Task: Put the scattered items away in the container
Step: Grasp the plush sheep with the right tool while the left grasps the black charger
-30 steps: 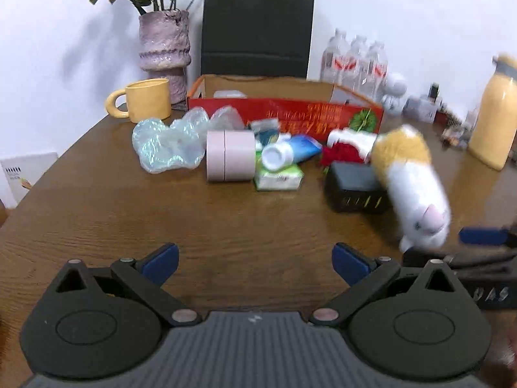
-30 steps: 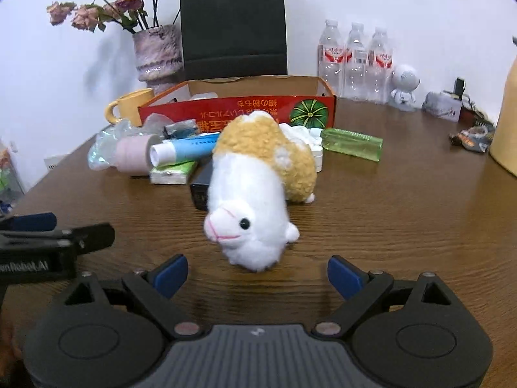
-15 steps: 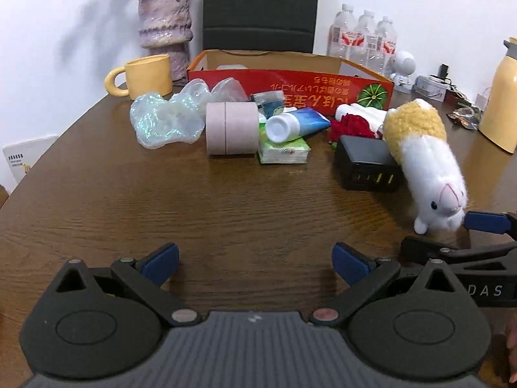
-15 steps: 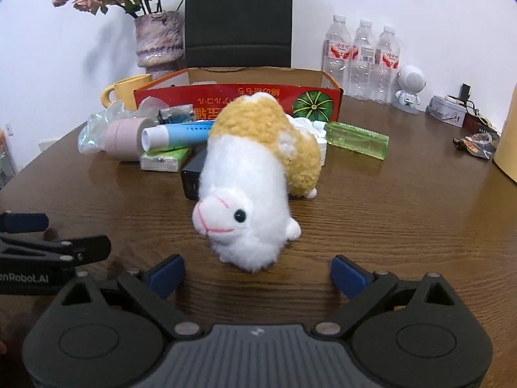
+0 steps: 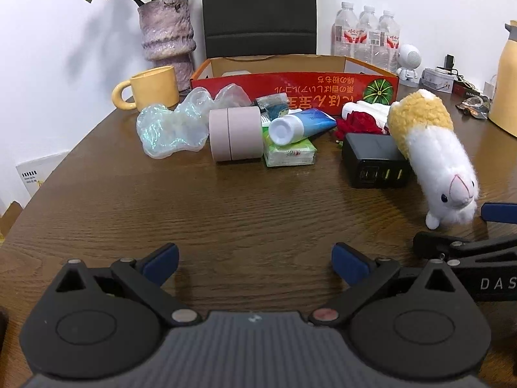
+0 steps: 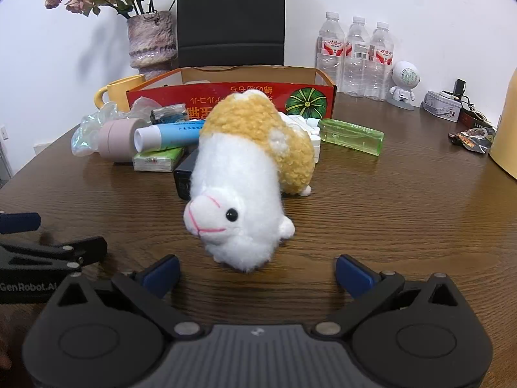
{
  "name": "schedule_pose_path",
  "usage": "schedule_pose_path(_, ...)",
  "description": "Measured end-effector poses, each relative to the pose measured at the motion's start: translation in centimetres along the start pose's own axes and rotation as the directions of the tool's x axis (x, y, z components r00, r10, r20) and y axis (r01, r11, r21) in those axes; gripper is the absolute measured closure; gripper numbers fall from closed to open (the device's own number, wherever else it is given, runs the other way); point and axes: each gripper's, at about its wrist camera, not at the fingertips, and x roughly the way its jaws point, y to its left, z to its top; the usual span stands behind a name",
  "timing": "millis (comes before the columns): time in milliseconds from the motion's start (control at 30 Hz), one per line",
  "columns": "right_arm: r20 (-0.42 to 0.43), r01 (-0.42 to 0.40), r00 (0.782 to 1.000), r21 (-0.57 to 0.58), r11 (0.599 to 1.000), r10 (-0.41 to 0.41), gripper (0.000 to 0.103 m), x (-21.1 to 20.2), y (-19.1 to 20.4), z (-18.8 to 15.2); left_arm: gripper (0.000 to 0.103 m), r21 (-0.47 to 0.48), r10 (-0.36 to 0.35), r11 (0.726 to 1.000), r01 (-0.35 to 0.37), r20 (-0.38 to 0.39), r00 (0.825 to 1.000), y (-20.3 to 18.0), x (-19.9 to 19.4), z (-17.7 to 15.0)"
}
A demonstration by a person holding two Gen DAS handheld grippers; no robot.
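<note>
1. Altogether we count one plush alpaca point(image 6: 240, 190), lying head-forward on the desk point(image 6: 404, 213), just ahead of the right gripper point(image 6: 257, 274).
2. We see the right gripper's fingers point(image 6: 353, 274) spread wide; they have just been opening, with nothing between them, the alpaca's head lying just beyond the tips.
3. We see the left gripper point(image 5: 255, 258) with its fingers point(image 5: 160, 258) wide apart too, over bare wood, holding nothing.
4. We count one red cardboard box point(image 5: 294, 85), the container, standing open at the far side of the desk behind the clutter.
5. In front of it we count one pink double roll point(image 5: 235, 133), one blue tube point(image 5: 300, 124) resting on one green tissue pack point(image 5: 289, 156), one black charger point(image 5: 374, 161) touching the alpaca's side, one clear crumpled bag point(image 5: 171, 126) and one green flat bottle point(image 6: 352, 135).
6. We count three water bottles point(image 6: 355, 55), one yellow mug point(image 5: 150, 87), one vase of dried flowers point(image 5: 168, 32), and one small white robot figure point(image 6: 404, 85).
7. We cannot make out the red item point(image 5: 357, 123) and the white pieces behind the charger; the alpaca hides most of them.
8. We see little of the box's inside past its front wall.
9. At the right edge a yellow jug point(image 5: 505, 77) is cut off.
</note>
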Motion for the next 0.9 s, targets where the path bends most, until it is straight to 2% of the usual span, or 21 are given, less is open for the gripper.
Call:
schedule_pose_path(267, -0.001, 0.002, 1.000, -0.001, 1.000, -0.002, 0.000, 0.0, 0.0, 0.0, 0.000, -0.040, -0.036, 0.999, 0.036, -0.016, 0.999, 0.6, 0.3, 0.0)
schedule_pose_path(600, -0.012, -0.007, 1.000, -0.005, 1.000, 0.007, 0.000, 0.1, 0.0, 0.2, 0.000, -0.045, -0.039, 0.998, 0.039, -0.018, 0.999, 0.6, 0.3, 0.0)
schedule_pose_path(667, -0.020, -0.022, 1.000, 0.012, 1.000, 0.022, 0.011, -0.4, -0.1, 0.7, 0.000, -0.044, -0.040, 0.998, 0.039, -0.018, 0.999, 0.6, 0.3, 0.0)
schedule_pose_path(800, 0.086, -0.053, 0.995, 0.014, 0.998, 0.052, 0.014, -1.4, 0.1, 1.6, 0.000, -0.044, -0.044, 0.998, 0.043, -0.018, 0.999, 0.7, 0.5, 0.1)
schedule_pose_path(833, 0.093, -0.051, 0.994, 0.005, 0.999, 0.050, 0.035, -1.3, 0.2, 1.9, 0.000, -0.043, -0.045, 0.998, 0.044, -0.018, 0.999, 0.7, 0.5, 0.1)
schedule_pose_path(867, 0.088, -0.045, 0.995, 0.001, 0.999, 0.044, 0.051, -1.1, 0.1, 2.1, 0.000, -0.042, -0.045, 0.998, 0.045, -0.018, 0.999, 0.7, 0.5, 0.1)
schedule_pose_path(900, 0.088, -0.034, 0.996, -0.002, 0.999, 0.034, 0.055, -0.9, 0.1, 2.3, 0.000, -0.042, -0.046, 0.998, 0.045, -0.018, 0.999, 0.7, 0.6, 0.1)
